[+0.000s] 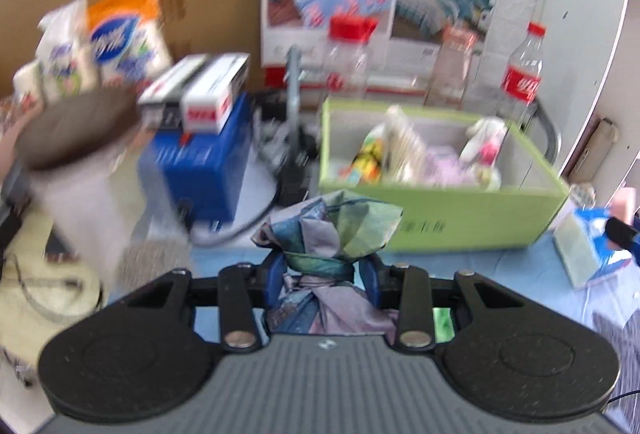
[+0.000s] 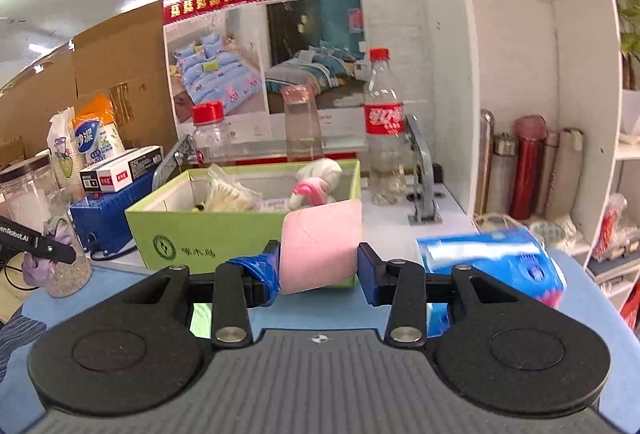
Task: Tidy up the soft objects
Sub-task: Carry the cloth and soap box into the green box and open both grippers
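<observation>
My left gripper point(image 1: 325, 276) is shut on a knotted blue-green cloth bundle point(image 1: 332, 226), held above the blue table in front of the green box point(image 1: 472, 210). My right gripper point(image 2: 318, 268) is shut on a pink sponge block point(image 2: 320, 246), held just in front of the green box point(image 2: 224, 230). The box holds a white plush toy point(image 2: 320, 180), a bag of cotton swabs point(image 2: 228, 194) and other soft items. The left gripper's tip point(image 2: 44, 244) with its cloth shows at the left edge of the right wrist view.
A blue tissue pack point(image 2: 500, 262) lies right of the box. Bottles point(image 2: 384, 130) stand behind it. A blue case point(image 1: 200, 162) with small cartons, jars and tissue packs sit to the left. White shelves point(image 2: 560, 114) with flasks stand at the right.
</observation>
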{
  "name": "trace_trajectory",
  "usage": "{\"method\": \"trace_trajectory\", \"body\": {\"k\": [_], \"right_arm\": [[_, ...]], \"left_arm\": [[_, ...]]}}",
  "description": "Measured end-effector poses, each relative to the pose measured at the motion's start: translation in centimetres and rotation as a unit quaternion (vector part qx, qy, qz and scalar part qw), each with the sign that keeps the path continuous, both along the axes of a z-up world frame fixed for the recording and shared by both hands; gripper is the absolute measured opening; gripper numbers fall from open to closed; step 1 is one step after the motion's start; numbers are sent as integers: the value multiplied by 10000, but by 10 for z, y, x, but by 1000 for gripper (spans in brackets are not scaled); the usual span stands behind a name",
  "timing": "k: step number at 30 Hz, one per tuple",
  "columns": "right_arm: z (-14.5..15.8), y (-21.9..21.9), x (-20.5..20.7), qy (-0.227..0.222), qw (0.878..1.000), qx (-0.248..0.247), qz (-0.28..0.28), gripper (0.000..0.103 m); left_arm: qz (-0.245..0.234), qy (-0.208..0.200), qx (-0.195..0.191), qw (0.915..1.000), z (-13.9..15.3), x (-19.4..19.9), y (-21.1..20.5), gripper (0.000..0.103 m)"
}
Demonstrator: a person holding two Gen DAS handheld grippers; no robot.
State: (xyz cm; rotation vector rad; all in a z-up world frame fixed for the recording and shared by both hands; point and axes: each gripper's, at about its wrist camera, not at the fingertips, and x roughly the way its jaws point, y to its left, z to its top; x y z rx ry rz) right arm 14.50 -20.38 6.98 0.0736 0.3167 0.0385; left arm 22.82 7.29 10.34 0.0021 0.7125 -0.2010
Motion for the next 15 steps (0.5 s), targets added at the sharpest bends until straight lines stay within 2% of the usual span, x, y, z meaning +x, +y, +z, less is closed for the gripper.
{"method": "trace_trajectory", "body": {"k": [5,8,11,13,15], "right_arm": [[25,8,67,-43,9992,-195,359,24],[25,11,110,132,9985,-243,476,25],[12,13,141,370,9975,-183,581,25],[3,11,156,540,9965,-74,630,27],[-6,11,167,744,9952,86,634,30]], "left_arm": [[-313,-199,-45,9993,31,54,-43,38],[-411,-110,-22,9991,30,86,-68,38],[-501,93,55,9987,17,115,-92,38],[-546,212,184,9981,6,129,-107,44],[-562,274,291,9976,-4,140,-116,69]]}}
